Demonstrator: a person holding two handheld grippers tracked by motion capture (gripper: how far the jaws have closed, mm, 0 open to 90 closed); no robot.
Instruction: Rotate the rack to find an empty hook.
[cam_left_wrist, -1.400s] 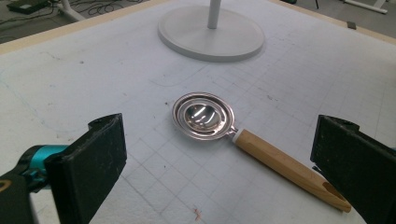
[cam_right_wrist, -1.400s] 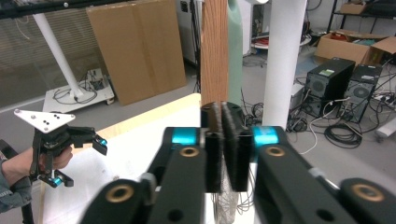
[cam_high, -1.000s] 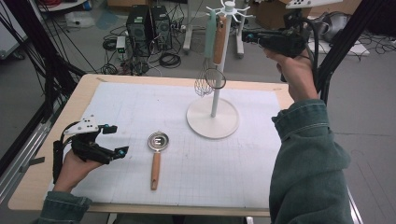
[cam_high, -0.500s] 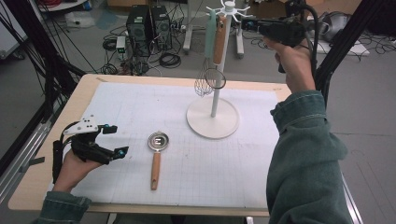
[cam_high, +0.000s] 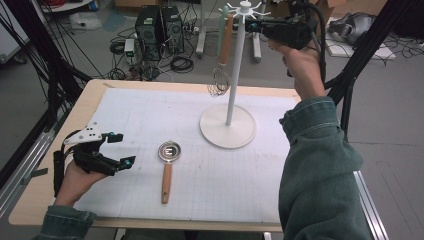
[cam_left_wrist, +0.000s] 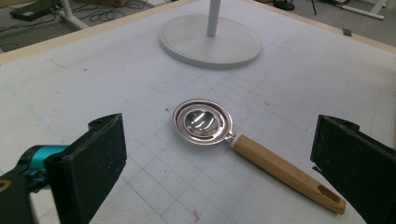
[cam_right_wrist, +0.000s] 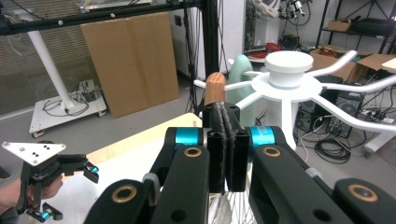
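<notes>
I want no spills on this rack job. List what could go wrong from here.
1. The right gripper, shut and empty, is level with the rack's hook arms beside the hanging whisk; a careless swing could knock the whisk off.
2. The left gripper waits open near the strainer, which lies flat; a grip on its handle may slip.

Right arm raised high at far right of table, green sleeve bent at elbow, hand wrapped round the right gripper (cam_high: 260, 26), which points level toward the left. In the right gripper view its pads (cam_right_wrist: 227, 140) sit pressed flat together, nothing between them.

Left hand low at near-left corner of table, wrist resting on the surface, holding the left gripper (cam_high: 118, 148). Its jaws stand wide apart, empty, aimed across the table.
</notes>
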